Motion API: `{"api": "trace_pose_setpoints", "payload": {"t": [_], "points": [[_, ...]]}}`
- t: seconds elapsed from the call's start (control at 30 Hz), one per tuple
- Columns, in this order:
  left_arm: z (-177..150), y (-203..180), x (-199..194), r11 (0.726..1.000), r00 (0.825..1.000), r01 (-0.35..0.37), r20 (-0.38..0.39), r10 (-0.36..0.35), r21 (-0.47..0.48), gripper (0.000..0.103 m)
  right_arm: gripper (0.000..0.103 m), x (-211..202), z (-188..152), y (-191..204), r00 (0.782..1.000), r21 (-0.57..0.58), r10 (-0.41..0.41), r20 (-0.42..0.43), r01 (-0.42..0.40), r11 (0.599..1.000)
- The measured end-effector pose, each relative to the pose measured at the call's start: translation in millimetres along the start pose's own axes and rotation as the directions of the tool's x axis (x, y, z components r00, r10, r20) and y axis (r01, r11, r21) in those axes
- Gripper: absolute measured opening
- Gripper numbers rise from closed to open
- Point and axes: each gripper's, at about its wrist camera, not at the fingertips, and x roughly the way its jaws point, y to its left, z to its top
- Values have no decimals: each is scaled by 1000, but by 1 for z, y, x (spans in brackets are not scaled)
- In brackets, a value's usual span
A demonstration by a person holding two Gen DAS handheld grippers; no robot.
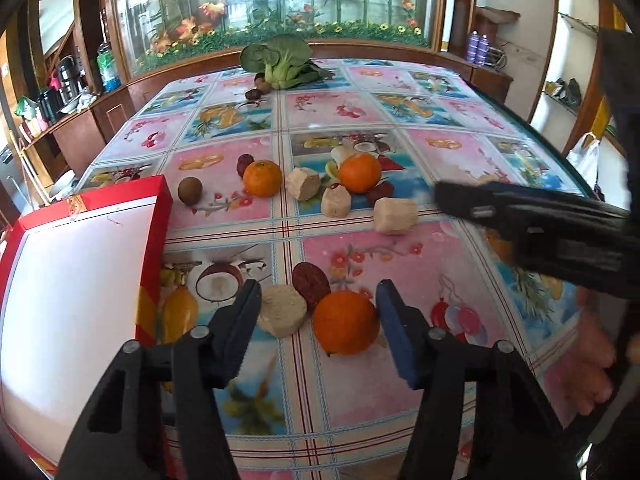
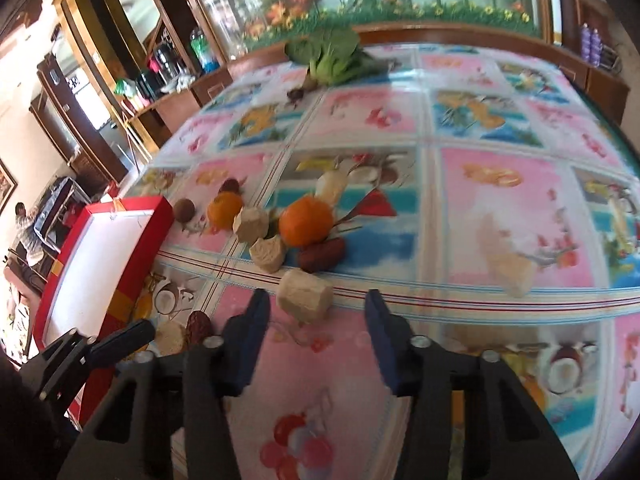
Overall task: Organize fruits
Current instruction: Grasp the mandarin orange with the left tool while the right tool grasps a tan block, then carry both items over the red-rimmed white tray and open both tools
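In the left wrist view my left gripper (image 1: 318, 294) is open, its jaws on either side of an orange (image 1: 346, 322) lying on the table, not closed on it. A beige chunk (image 1: 282, 310) and a dark red date (image 1: 311, 284) lie beside that orange. Farther off lie two more oranges (image 1: 262, 177) (image 1: 359, 173), a kiwi (image 1: 189, 190) and several beige chunks (image 1: 395, 216). My right gripper (image 2: 318, 302) is open and empty just short of a beige chunk (image 2: 306, 295); it also shows in the left wrist view (image 1: 452, 200).
A red box with a white inside (image 1: 80, 280) stands at the left table edge, also in the right wrist view (image 2: 96, 264). A bok choy (image 1: 282, 60) lies at the far end. The fruit-print tablecloth (image 1: 400, 380) covers the table. Wooden shelves line the left.
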Motion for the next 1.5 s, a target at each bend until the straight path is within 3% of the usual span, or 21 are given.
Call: {"api": "trace_pose_setpoints", "payload": {"t": [0.1,0.57,0.83,0.9,0.97,1.0,1.17,1.27,1.37,1.5], "points": [[-4,3,-3,999,1000,27,14,-27,19,58,29,5,1,5,1000,-13,7,-5,-8,1000],[-11,-3,-6,997,999,36,17,-38,74,58,29,1,-2,4,997,-9,79,15,-79,997],[-14,-14,-2,989,1000,-18,12,16,145,63,29,-3,0,4,993,-15,109,46,-109,994],[-14,-15,0,986,999,-44,6,44,162,60,29,-7,0,6,990,-27,123,70,-121,992],[-13,-10,-3,990,999,-40,18,38,136,47,29,-9,1,9,986,-39,138,88,-135,990],[-11,-6,-5,994,1000,-7,11,6,110,32,29,-10,1,9,985,-43,142,95,-138,989],[-12,14,-11,999,999,46,-7,-46,12,33,29,-14,1,13,979,-60,147,140,-140,988],[-13,25,-34,998,997,56,45,-55,-15,33,29,-13,-3,21,978,-82,162,130,-152,985],[-15,41,-64,999,993,10,117,-6,-32,33,29,-12,-8,38,973,-92,201,110,-192,977],[-24,81,-92,993,984,-77,151,89,-85,33,29,-13,-19,93,942,-141,325,82,-312,940]]}}
